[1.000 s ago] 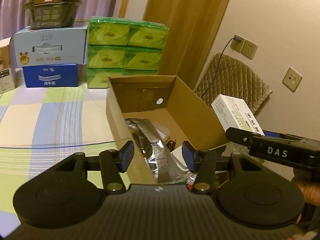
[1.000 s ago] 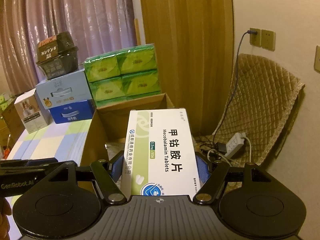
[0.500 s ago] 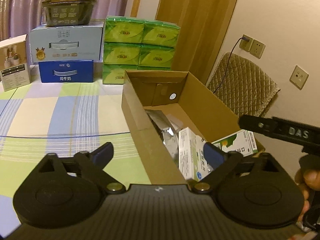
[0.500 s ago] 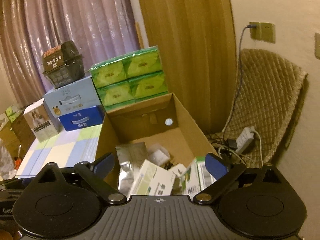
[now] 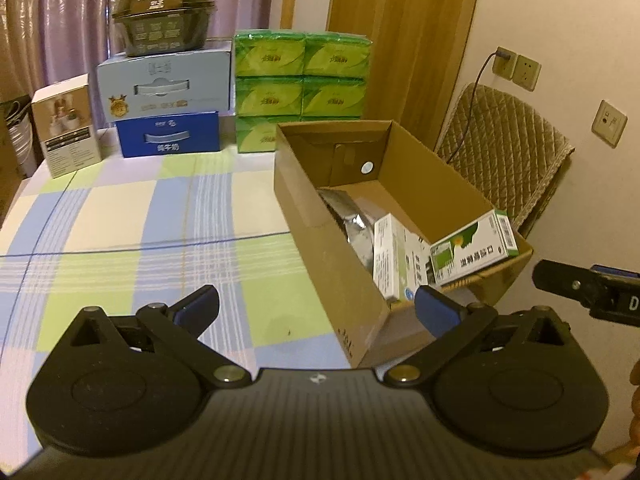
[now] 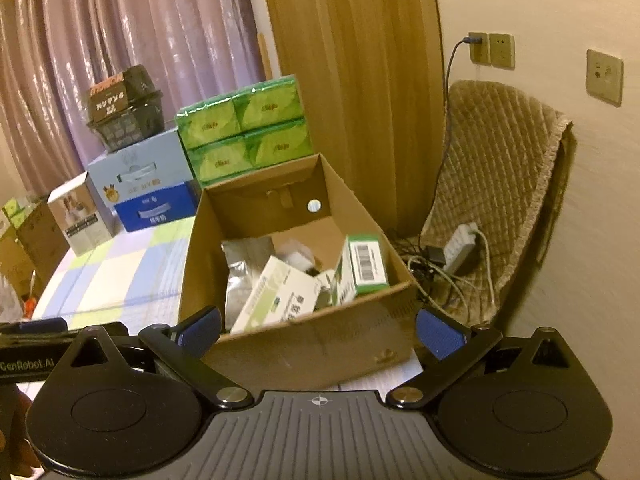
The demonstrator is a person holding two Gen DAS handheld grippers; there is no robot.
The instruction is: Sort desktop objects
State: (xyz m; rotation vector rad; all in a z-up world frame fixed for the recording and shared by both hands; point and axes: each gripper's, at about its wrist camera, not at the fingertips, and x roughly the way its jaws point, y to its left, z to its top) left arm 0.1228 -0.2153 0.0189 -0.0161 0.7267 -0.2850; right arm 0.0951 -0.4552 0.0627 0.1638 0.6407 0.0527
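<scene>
An open cardboard box (image 5: pixel 320 240) (image 6: pixel 304 344) stands on the checked tablecloth at the table's right edge. Inside lie a silver foil pouch (image 5: pixel 352 220) (image 6: pixel 240 280), a white medicine box (image 5: pixel 390 260) (image 6: pixel 276 296) and a green-and-white medicine box (image 5: pixel 474 248) (image 6: pixel 362 270) leaning on the right wall. My left gripper (image 5: pixel 316 314) hovers open and empty before the box's near corner. My right gripper (image 6: pixel 318 330) is open and empty too, held back from the box's near wall. Each gripper shows in the other's view: the right one (image 5: pixel 588 290), the left one (image 6: pixel 36 340).
At the table's back stand green tissue packs (image 5: pixel 300 76) (image 6: pixel 244 128), a light blue carton (image 5: pixel 164 82) over a dark blue carton (image 5: pixel 168 134), a black container (image 5: pixel 164 20) on top, and a small white box (image 5: pixel 66 124). A quilted chair (image 6: pixel 500 184) with a power strip (image 6: pixel 460 246) is on the right.
My right gripper let go of the white medicine box, which now lies in the cardboard box. Both grippers opened wide and drew back from the box.
</scene>
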